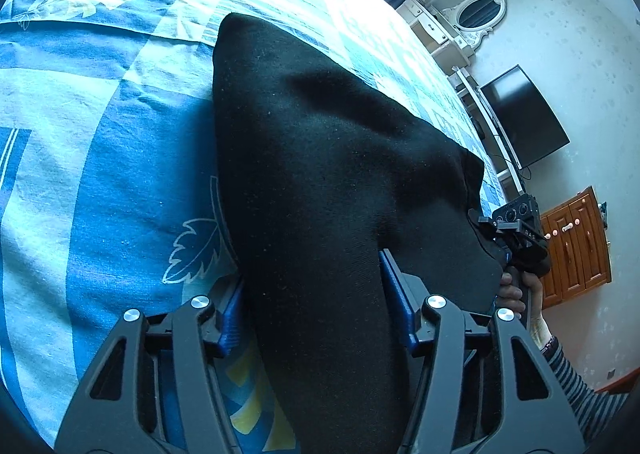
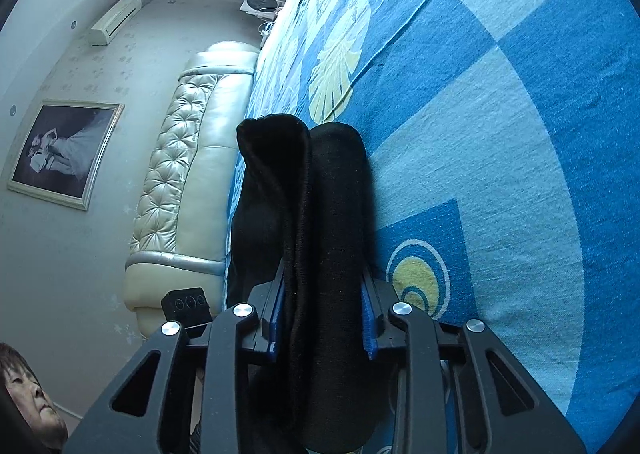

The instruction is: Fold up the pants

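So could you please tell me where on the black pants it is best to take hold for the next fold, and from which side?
Take the black pants by the near edge, one grip toward each end, as both sets of jaws straddle it now, coming from the person's side of the bed. The fabric is doubled there into a thick band, and the far part lies flat on the bedspread, so it should fold away cleanly.

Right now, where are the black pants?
The pants lie on the blue bedsheet, filling the middle of both wrist views; each end is clamped between a gripper's blue pads, left gripper, right gripper.
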`<state>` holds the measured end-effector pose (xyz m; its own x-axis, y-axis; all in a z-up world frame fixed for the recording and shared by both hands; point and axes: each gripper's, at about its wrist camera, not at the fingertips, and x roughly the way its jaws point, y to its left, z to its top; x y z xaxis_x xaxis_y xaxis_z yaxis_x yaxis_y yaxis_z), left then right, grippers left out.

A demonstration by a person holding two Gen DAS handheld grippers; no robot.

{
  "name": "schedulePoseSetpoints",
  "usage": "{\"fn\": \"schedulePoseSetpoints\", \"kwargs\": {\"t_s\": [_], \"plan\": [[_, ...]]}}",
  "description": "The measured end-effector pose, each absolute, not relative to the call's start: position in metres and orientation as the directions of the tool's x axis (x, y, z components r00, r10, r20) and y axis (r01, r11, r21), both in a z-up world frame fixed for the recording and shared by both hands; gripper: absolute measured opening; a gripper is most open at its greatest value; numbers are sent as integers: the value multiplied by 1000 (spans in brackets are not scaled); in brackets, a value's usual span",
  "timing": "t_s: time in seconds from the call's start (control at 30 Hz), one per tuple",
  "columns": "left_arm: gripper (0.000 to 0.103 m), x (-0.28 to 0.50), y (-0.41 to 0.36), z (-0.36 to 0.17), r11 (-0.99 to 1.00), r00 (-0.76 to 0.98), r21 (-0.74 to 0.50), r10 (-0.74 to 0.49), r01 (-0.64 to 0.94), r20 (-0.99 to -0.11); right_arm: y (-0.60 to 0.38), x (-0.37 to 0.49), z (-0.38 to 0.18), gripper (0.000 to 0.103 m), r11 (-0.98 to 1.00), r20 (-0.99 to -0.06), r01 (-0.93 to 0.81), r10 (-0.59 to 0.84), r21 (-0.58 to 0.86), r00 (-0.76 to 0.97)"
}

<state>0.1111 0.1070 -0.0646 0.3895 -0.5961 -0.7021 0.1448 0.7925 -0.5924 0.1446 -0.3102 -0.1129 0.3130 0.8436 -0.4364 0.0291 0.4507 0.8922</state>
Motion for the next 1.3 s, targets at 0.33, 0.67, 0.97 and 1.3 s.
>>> {"fn": "schedulePoseSetpoints", "kwargs": {"t_s": [0.33, 0.67, 0.97, 1.3], "plan": [[57, 110, 108, -64, 793, 393, -591, -596, 148, -700, -313, 143, -116, 30, 444, -428, 27, 845, 896, 322], [62, 110, 110, -63, 779, 404, -608, -611, 155, -680, -318, 142, -117, 32, 428, -411, 26, 847, 903, 336], [80, 118, 142, -66, 667, 438, -737, -699, 112, -566, -328, 139, -102, 62, 400, -375, 1, 858, 917, 351], [85, 176, 140, -71, 703, 431, -695, -679, 151, -594, -329, 180, -96, 70, 453, -408, -28, 826, 891, 388]]}}
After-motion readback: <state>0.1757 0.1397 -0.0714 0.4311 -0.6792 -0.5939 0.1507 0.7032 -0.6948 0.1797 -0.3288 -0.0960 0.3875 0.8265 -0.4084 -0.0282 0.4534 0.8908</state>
